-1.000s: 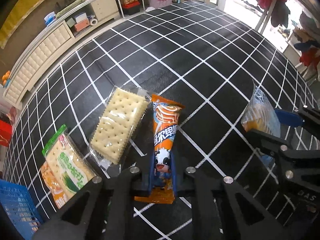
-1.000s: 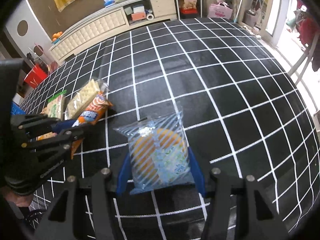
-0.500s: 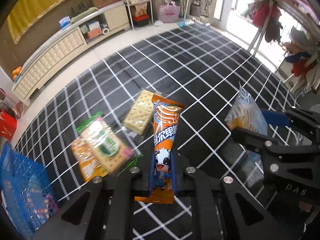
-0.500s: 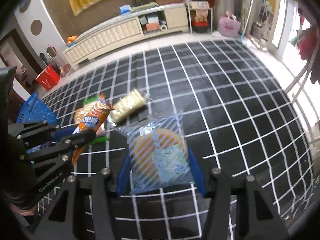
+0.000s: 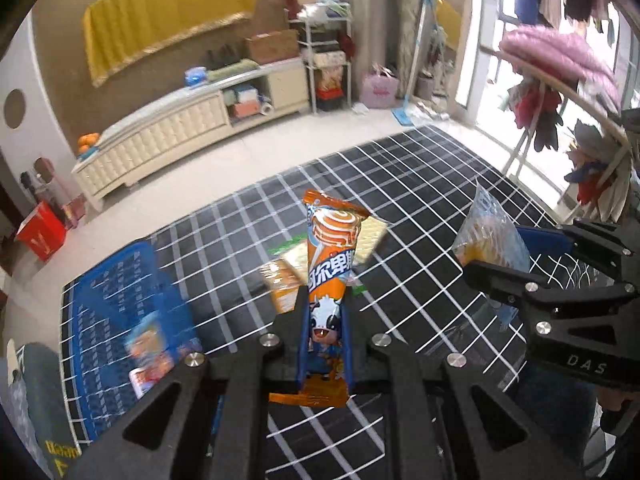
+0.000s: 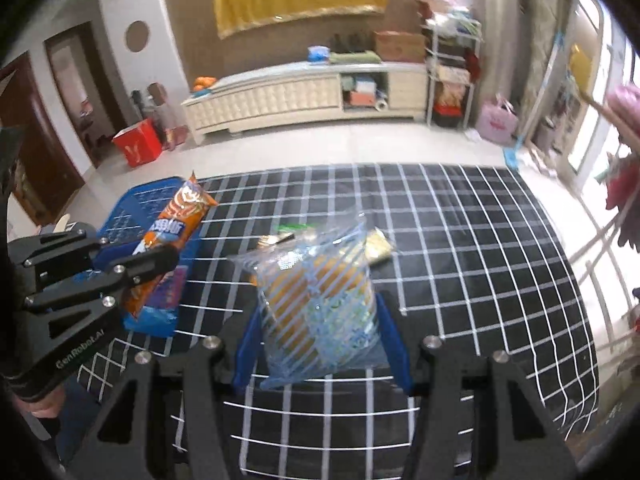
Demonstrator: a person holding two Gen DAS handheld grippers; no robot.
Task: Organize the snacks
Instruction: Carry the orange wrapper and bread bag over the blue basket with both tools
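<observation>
My left gripper [image 5: 325,320] is shut on a long orange snack pack [image 5: 330,256] with a cartoon cow, held high above the black grid mat; the pack also shows in the right wrist view [image 6: 172,240]. My right gripper [image 6: 320,340] is shut on a clear blue-striped bag [image 6: 316,300] with an orange snack inside, also raised; the bag also shows in the left wrist view [image 5: 490,236]. A blue basket [image 5: 104,312] with a packet in it stands at the mat's left edge, below and left of my left gripper. Other snack packs [image 5: 280,280] lie on the mat, partly hidden.
The black mat with white grid [image 6: 460,240] covers the floor. A cream cabinet [image 6: 304,96] runs along the far wall. A red box [image 6: 136,146] stands at the far left. A clothes rack [image 5: 560,92] stands at the right.
Both grippers have risen well above the mat with their snacks. The views tilted up to show the room, and the blue basket came into view at the left.
</observation>
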